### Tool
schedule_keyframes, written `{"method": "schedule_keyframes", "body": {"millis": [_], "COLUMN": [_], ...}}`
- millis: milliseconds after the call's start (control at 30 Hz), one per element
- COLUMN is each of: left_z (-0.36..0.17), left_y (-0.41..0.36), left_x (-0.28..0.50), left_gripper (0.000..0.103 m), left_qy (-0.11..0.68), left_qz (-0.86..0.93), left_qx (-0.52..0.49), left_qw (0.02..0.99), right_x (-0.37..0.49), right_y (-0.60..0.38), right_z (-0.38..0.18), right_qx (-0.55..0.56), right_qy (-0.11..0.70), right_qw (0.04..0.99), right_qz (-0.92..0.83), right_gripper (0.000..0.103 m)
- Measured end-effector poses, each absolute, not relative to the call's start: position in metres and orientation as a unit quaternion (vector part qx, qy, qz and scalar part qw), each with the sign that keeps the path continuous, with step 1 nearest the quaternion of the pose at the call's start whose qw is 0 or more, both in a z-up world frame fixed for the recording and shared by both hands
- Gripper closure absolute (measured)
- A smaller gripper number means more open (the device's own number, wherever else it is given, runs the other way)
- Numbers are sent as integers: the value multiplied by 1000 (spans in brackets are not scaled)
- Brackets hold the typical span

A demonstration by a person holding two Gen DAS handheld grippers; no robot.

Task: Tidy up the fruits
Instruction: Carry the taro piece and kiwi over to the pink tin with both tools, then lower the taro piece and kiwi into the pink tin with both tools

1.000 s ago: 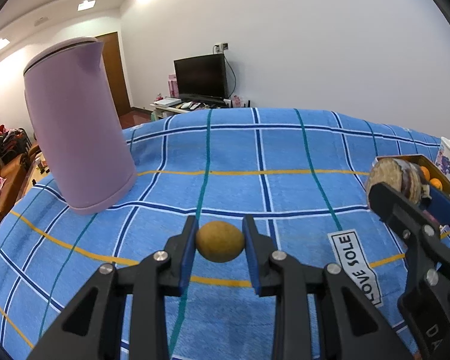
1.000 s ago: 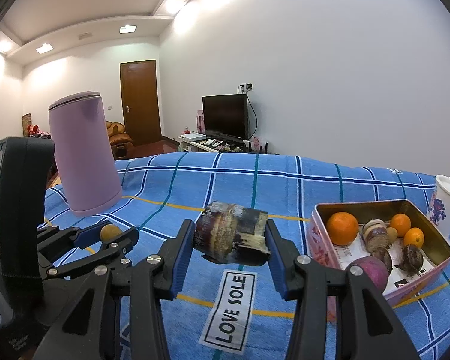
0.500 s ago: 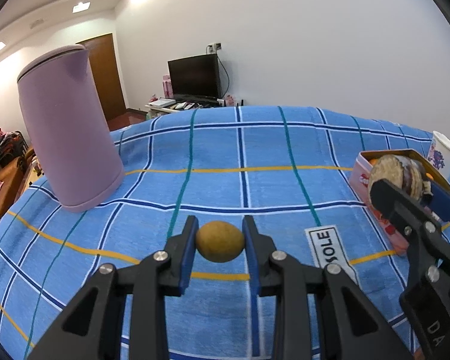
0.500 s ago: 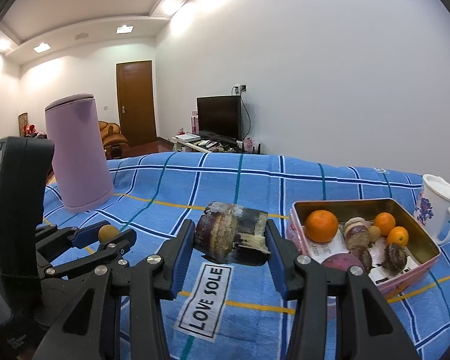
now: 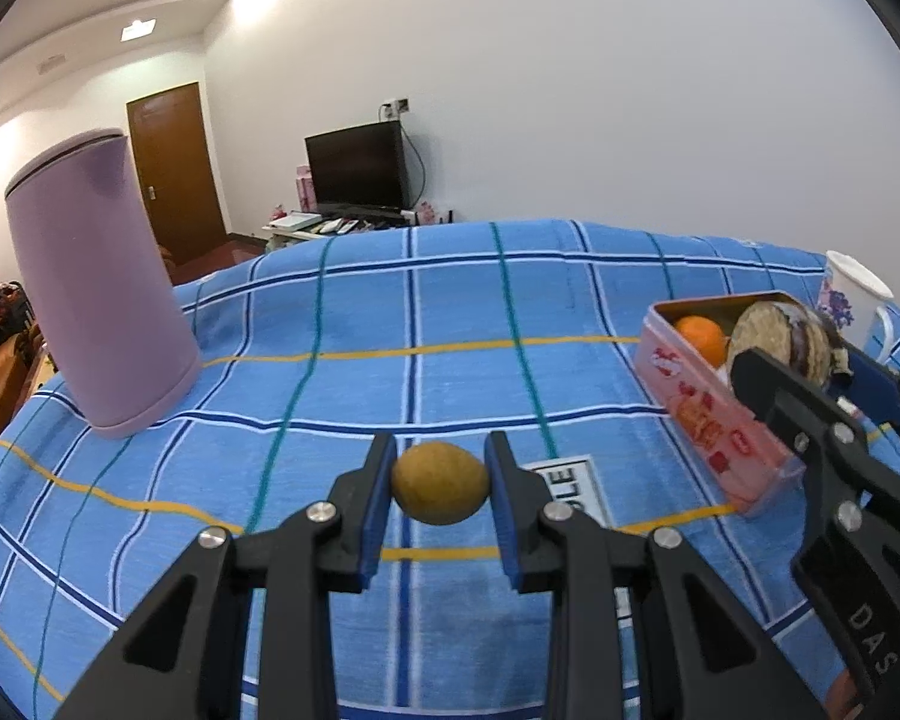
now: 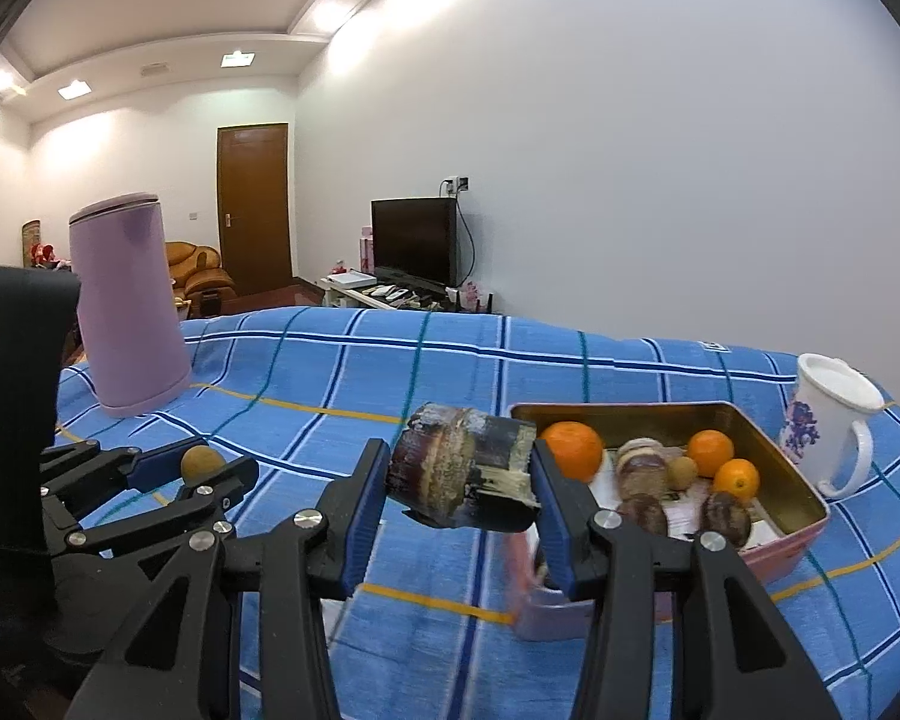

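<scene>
- Gripper state first: the left gripper is clamped on a small round yellow-brown fruit, held clear above the blue checked cloth that covers the counter.
- The right gripper is clamped on a dark, stubby chunk of sugarcane, pale and fibrous at its cut end.
- Since a second ago, both grippers have been carried sideways toward the pink tin; it was off to the right of the right gripper then, and its near corner now sits just behind and below the cane.
- From this it is judged that both pieces are close to being dropped in, the cane first.
- Inside the tin, ahead and right of the right gripper, three oranges, a small tan fruit and several dark cane pieces are seen, so free room is limited.
- A white mug with a purple print stands just beyond the tin's far right corner, close enough to be knocked.
- A tall lilac kettle stands well off to the left of the left gripper, out of the path.
- A "LOVE SOLE" label on the cloth lies just beyond the left gripper, partly hidden by it.
- A television and a brown door are seen in the room behind.
</scene>
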State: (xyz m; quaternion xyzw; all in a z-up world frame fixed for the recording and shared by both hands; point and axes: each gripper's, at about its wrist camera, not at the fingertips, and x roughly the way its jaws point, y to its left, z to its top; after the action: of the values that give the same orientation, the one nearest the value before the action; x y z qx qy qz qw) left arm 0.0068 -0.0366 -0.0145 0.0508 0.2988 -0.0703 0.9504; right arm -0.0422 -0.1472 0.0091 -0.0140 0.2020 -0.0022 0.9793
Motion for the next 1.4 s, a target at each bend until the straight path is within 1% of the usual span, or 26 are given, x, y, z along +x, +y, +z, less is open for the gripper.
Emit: {"method": "schedule_keyframes", "body": {"millis": [433, 1400], "left_z": [-10, 7], "left_y": [-80, -179], "left_x": [0, 10], "left_gripper": [71, 71], "left_qy": [291, 283], "left_qz": [-100, -180], "left_qx": [72, 60], "left_qw": [949, 940], "right_x": [-51, -58], "right_y": [-182, -285], "right_z": [12, 16], "right_qx": [-14, 14], "right_qy": [199, 203], "right_qw": [980, 972], "right_qz": [-26, -119], "right_gripper": [55, 55]}}
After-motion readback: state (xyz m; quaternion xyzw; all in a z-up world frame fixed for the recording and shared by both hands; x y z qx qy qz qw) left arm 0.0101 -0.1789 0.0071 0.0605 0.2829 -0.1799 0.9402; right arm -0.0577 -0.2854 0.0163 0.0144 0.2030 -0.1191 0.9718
